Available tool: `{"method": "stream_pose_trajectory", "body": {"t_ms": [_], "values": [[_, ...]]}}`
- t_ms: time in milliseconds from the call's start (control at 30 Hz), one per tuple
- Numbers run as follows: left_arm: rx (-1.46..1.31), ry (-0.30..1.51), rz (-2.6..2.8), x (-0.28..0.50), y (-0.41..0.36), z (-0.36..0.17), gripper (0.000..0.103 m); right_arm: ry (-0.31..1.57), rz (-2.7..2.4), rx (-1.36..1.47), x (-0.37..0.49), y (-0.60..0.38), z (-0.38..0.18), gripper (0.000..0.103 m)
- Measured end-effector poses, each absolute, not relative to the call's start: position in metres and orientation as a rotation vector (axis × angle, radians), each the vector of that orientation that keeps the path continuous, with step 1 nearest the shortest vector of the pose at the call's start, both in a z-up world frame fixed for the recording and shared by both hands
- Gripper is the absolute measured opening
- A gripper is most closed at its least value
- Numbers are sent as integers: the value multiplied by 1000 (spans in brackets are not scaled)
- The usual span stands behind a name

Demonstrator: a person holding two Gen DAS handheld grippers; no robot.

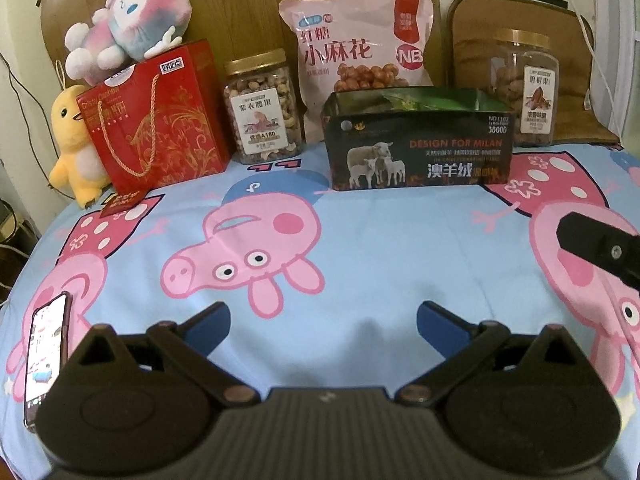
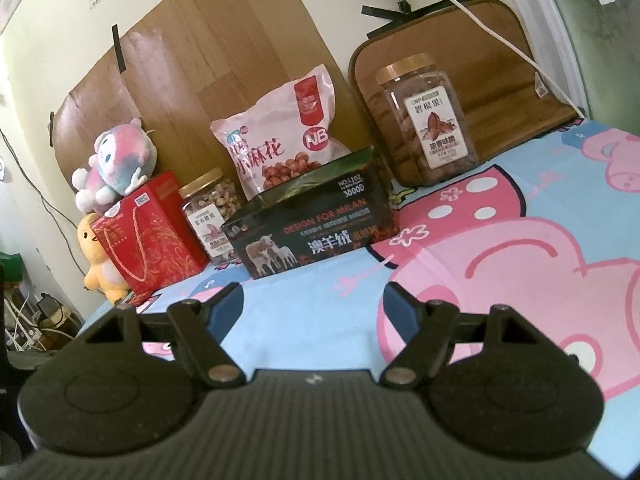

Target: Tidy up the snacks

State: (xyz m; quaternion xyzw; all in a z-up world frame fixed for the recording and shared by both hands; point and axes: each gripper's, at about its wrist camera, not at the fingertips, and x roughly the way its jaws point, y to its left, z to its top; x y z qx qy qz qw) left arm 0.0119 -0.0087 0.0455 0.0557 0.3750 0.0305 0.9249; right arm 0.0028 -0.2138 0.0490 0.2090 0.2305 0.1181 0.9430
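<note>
On the cartoon-print cloth [image 1: 360, 240], 2 clear gold-lidded jars [image 1: 262, 106], glossy black box [image 1: 418, 140].

The dark sheep box [image 1: 418, 148] hides the pink bag's [image 1: 360, 44] lower edge; the right jar's [image 1: 526, 88] label is too blurred to read; the phone [image 1: 46, 356] is partly behind the left tongs [image 1: 322, 316]

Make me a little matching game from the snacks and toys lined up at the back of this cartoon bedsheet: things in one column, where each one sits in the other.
Things:
1. Pink-and-blue plush
2. Yellow chick plush
3. Pink snack bag
4. Cashew jar

Places:
A. Behind the black box
B. On top of the red gift bag
C. Between the red gift bag and the pink bag
D. Far left, beside the red gift bag

Pairs: 1-B, 2-D, 3-A, 4-C
</note>
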Motion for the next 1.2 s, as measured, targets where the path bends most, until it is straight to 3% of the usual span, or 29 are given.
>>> {"method": "stream_pose_trajectory", "body": {"t_ms": [1200], "values": [[97, 809, 42, 25, -12, 38, 103, 488, 232, 433, 10, -218, 41, 79]]}}
